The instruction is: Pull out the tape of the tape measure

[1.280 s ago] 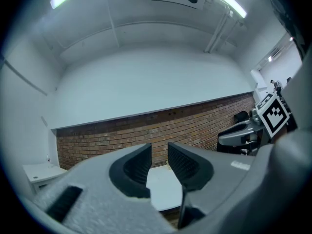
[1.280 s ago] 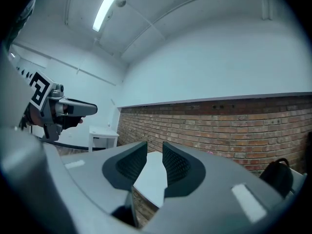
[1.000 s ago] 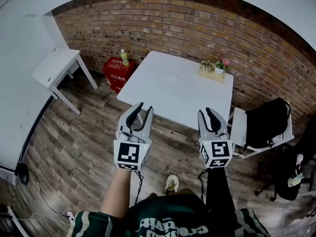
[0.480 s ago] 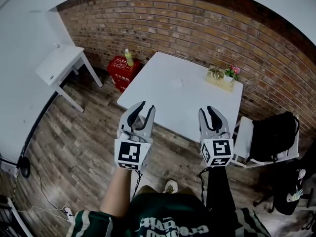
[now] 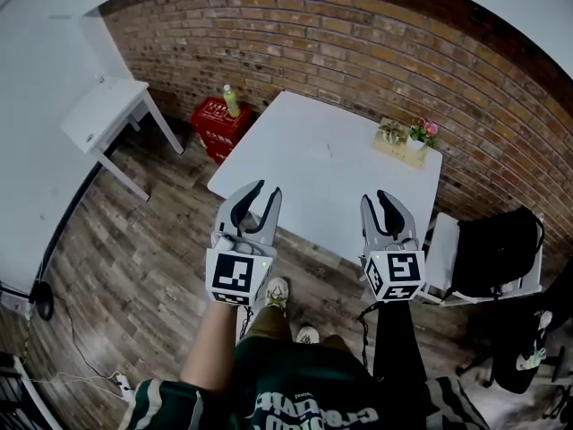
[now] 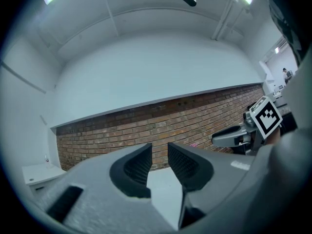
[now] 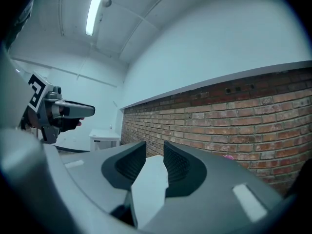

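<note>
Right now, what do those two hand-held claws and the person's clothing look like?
The left claw and right claw are pale grey shells with curved black-padded fingers. Each carries a white cube printed with black square markers, and a thin dark cable hangs below. The person wears a dark green top with white lettering.

A white square-topped table [image 5: 331, 164] stands on the brown wood-plank floor [image 5: 134, 258], its far side toward the red brick wall [image 5: 358, 34]. On its far right corner sits a shallow wooden tray [image 5: 394, 155], with a small pot of pink flowers [image 5: 423, 133] at the tray's right end. Left of the table, near the wall, is a red plastic crate [image 5: 213, 122] with a yellow-green plastic bottle [image 5: 230, 101] upright on it. Farther left stands a small white side table [image 5: 103, 115]. Just right of the big table, a white chair [image 5: 439, 240] bears a black bag [image 5: 492, 240].
</note>
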`<state>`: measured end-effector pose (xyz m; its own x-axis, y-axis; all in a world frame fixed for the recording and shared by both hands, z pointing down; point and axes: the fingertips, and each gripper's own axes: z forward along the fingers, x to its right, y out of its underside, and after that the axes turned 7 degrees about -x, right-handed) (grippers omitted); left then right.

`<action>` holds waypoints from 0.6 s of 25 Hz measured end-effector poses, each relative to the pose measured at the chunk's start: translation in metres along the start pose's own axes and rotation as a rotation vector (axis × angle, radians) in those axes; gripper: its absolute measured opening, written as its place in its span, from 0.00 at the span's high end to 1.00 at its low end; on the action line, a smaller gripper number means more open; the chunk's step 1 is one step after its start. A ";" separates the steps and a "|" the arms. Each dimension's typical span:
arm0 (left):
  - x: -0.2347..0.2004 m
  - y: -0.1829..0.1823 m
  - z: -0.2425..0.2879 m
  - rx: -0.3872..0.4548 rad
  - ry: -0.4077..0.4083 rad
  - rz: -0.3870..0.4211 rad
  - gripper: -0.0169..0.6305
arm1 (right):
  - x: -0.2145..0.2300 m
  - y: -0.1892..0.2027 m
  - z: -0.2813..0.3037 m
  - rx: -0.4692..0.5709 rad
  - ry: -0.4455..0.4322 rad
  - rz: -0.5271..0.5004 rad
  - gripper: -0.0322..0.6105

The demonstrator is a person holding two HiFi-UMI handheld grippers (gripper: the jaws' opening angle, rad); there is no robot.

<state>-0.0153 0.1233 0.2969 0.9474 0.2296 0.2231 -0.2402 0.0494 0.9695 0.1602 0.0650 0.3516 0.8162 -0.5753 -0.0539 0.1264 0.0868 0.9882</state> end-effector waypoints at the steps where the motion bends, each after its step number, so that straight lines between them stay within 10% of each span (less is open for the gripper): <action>1: -0.003 0.000 0.004 0.001 0.000 0.000 0.82 | 0.001 0.000 0.004 0.000 0.000 -0.001 0.75; 15: -0.058 0.007 0.108 0.025 0.065 0.004 0.82 | 0.030 -0.007 0.104 -0.025 0.044 -0.009 0.74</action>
<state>-0.0488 0.0056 0.3017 0.9306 0.2920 0.2206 -0.2378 0.0242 0.9710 0.1251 -0.0370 0.3577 0.8389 -0.5399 -0.0692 0.1471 0.1023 0.9838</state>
